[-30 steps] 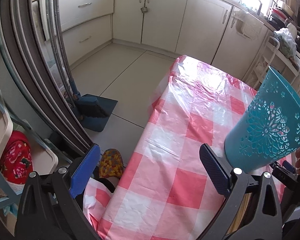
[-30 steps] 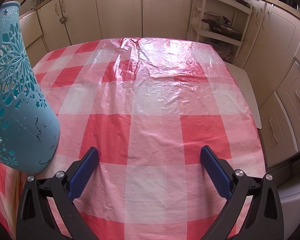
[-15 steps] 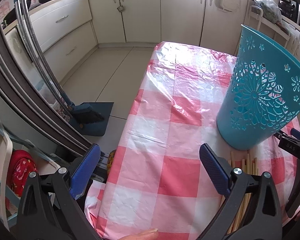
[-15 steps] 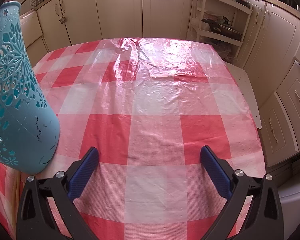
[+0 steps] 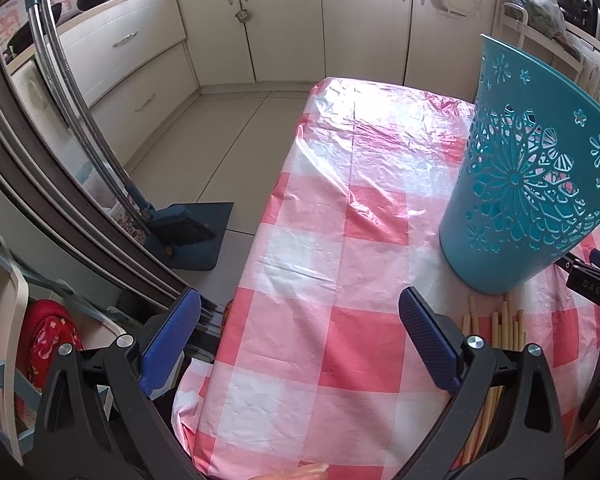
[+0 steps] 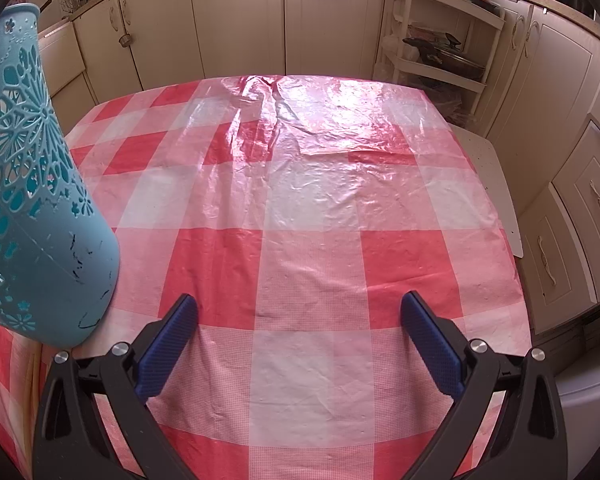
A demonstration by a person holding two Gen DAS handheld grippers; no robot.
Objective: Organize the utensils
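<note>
A teal openwork plastic holder (image 5: 528, 184) stands upright on the red-and-white checked tablecloth (image 5: 340, 240), right of my left gripper. It also fills the left edge of the right wrist view as the holder (image 6: 32, 208). A bundle of pale wooden chopsticks (image 5: 496, 320) lies flat just in front of the holder, partly hidden behind my left gripper's right finger. My left gripper (image 5: 300, 336) is open over the table's near left corner, holding nothing. My right gripper (image 6: 300, 340) is open above the bare cloth (image 6: 312, 208), also holding nothing.
The table's left edge drops to a tiled floor with a blue dustpan and brush (image 5: 188, 232). A glass door frame (image 5: 60, 160) rises close on the left. Cream cabinets (image 6: 240, 20) and a white shelf rack (image 6: 440, 48) ring the table.
My left gripper has swung right and forward, so the teal holder and chopsticks now sit fuller in its view. The right gripper has barely moved.
</note>
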